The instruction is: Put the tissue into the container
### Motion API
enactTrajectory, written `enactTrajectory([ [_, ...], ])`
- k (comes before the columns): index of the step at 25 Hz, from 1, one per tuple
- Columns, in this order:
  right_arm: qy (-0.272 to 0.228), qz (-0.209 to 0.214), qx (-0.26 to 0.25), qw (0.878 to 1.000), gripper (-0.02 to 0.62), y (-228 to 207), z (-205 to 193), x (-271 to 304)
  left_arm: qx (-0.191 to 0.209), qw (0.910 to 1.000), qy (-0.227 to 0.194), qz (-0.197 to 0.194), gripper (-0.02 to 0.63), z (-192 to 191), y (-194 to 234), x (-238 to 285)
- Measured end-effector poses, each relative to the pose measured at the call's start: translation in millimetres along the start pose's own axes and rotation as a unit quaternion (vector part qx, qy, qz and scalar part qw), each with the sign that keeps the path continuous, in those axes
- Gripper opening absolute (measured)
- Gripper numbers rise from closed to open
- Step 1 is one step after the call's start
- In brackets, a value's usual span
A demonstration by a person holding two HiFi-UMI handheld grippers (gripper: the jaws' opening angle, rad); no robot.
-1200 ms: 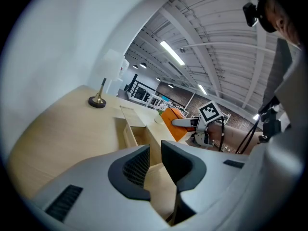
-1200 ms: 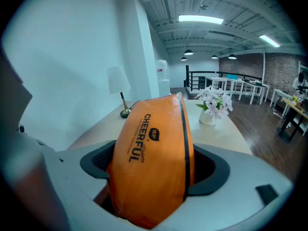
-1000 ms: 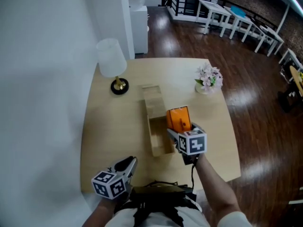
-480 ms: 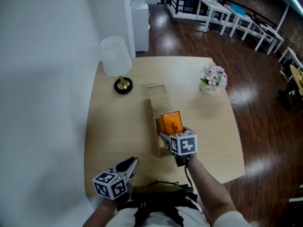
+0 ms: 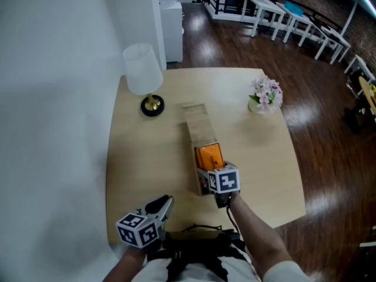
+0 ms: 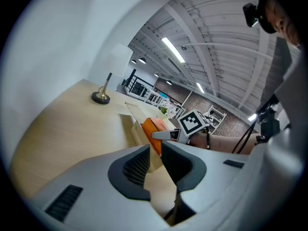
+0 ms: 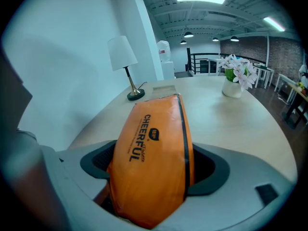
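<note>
A long open wooden container [image 5: 197, 125] lies lengthwise in the middle of the table [image 5: 144, 157]. My right gripper [image 5: 210, 169] is shut on an orange tissue pack [image 5: 210, 155], which is held at the container's near end, low in its opening. In the right gripper view the pack [image 7: 154, 148] fills the wide gap between the jaws of the gripper [image 7: 154, 170], and the container's far end [image 7: 163, 87] shows behind it. My left gripper [image 5: 160, 204] hovers by the table's near edge. Its jaws [image 6: 155, 157] stand almost together with nothing between them.
A white-shaded lamp [image 5: 143, 75] on a brass foot stands at the table's far left. A small vase of flowers [image 5: 265, 96] stands at the far right. The white wall runs along the table's left side. Dark wooden floor lies to the right.
My right gripper has carried the orange pack down and to the left, from beside the container's right wall to its near end. The left gripper has stayed put.
</note>
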State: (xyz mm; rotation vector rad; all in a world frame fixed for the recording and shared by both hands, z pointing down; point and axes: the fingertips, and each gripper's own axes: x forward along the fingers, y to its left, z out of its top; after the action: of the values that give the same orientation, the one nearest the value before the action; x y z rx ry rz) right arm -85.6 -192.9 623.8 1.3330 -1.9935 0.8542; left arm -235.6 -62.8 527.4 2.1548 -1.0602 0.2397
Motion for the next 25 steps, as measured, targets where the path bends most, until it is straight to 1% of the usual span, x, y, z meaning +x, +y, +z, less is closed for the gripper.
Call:
enactTrajectory([
  [4, 0.001, -0.002, -0.008, 1.0, 0.454, 2.3, -2.4, 6.2, -0.002, 1.0, 0.002, -0.001, 0.075, -0.7, -1.0, -0.2],
  [8, -0.011, -0.025, -0.029, 0.999, 0.455, 6.8, -0.5, 11.7, -0.001, 1.0, 0.004, 0.001, 0.075, -0.7, -0.2, -0.4],
  [11, -0.005, -0.033, -0.043, 0.999, 0.456, 9.4, -3.2, 16.0, 0.001, 1.0, 0.004, 0.001, 0.075, -0.7, 0.0, -0.5],
  [17, -0.002, -0.031, -0.031, 0.999, 0.456, 6.5, -5.2, 16.2, 0.001, 1.0, 0.004, 0.0, 0.075, -0.1, -1.8, -0.6],
  [25, 0.01, -0.012, -0.025, 1.0, 0.456, 13.6, -7.5, 14.6, 0.007, 1.0, 0.005, -0.003, 0.075, -1.1, -7.2, -0.8],
])
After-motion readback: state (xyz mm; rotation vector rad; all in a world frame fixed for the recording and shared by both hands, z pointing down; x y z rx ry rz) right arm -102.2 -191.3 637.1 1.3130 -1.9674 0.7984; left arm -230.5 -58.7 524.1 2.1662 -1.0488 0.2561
